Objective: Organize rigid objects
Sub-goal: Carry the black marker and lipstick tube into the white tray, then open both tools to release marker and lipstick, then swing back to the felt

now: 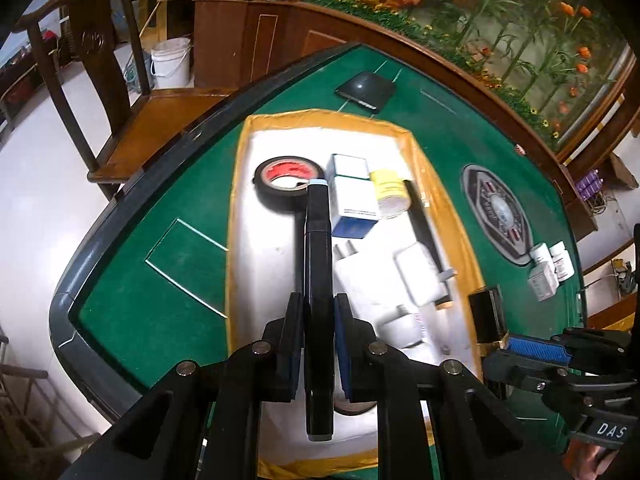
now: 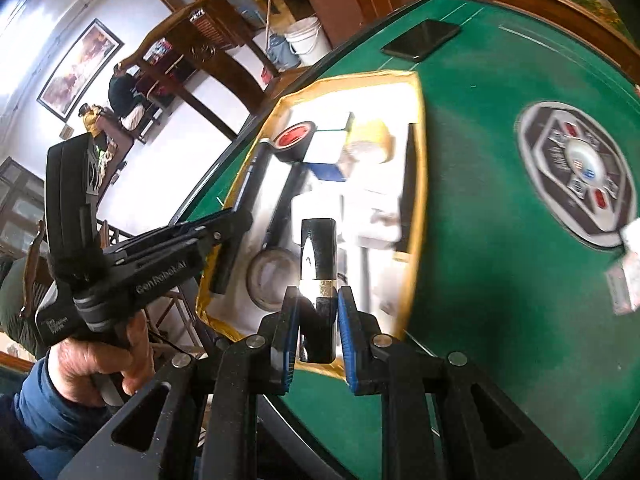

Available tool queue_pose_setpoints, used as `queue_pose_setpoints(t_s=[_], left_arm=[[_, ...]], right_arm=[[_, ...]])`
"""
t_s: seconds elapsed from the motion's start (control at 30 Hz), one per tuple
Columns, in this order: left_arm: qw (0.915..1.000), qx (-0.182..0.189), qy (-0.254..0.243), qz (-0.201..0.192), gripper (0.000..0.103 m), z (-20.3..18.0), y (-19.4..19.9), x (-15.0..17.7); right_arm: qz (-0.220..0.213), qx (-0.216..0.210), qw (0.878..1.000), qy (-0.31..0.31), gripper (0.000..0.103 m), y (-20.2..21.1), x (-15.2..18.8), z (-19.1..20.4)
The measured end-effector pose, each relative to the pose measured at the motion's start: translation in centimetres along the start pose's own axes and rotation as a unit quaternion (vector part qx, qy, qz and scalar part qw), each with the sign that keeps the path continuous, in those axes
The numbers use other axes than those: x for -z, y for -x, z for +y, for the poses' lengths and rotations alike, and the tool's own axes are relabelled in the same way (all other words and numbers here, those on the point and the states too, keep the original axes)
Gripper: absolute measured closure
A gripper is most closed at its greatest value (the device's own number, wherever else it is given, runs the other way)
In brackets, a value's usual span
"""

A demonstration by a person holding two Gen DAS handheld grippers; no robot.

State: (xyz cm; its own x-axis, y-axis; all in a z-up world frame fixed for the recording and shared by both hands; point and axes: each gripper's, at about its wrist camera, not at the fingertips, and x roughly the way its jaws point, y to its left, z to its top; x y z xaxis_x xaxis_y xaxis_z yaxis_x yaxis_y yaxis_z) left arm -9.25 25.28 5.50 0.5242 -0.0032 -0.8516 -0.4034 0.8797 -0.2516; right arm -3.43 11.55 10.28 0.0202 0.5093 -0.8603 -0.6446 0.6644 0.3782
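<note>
My left gripper (image 1: 316,316) is shut on a long black marker (image 1: 317,264) and holds it above the white tray with the yellow rim (image 1: 236,184). The tray holds a black tape roll (image 1: 289,180), a blue-and-white box (image 1: 352,196), a yellow-labelled bottle (image 1: 389,192), white chargers (image 1: 420,276) and a black pen. My right gripper (image 2: 318,312) is shut on a black tube with a gold band (image 2: 319,272), held over the tray's near right rim (image 2: 418,184). In the left wrist view the same tube (image 1: 486,312) sits at the tray's right side.
The tray lies on a green felt table (image 1: 188,256). A black phone (image 1: 366,90) lies at the far side. A round control panel (image 1: 498,212) is set in the table, with small white bottles (image 1: 550,264) beside it. A wooden chair (image 1: 100,60) and cabinets stand beyond.
</note>
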Motion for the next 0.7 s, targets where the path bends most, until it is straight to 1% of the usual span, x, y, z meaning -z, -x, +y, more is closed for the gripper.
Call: queue_pose_setpoints(t_s=[0.2, 0.37, 0.5, 0.7], left_arm=[[0.9999, -0.004, -0.001, 0.015, 0.088, 1.3, -1.1, -0.1], [0.9997, -0.003, -0.004, 0.024, 0.088, 1.7, -1.9, 0.1], [0.9995, -0.001, -0.008, 0.031, 0.088, 1.7, -2.3, 0.3], [0.9993, 0.002, -0.007, 0.036, 0.088, 1.9, -2.4, 0.5]], right_arm=[[0.029, -0.005, 1.0, 0.005, 0.085, -2.8, -0.6, 1.7], [0.039, -0.002, 0.999, 0.019, 0.085, -4.0, -0.7, 3.2], [0.051, 0.006, 0.998, 0.023, 0.085, -5.2, -0.7, 3.5], [0.072, 0.006, 0.997, 0.025, 0.085, -6.5, -0.4, 3.6]])
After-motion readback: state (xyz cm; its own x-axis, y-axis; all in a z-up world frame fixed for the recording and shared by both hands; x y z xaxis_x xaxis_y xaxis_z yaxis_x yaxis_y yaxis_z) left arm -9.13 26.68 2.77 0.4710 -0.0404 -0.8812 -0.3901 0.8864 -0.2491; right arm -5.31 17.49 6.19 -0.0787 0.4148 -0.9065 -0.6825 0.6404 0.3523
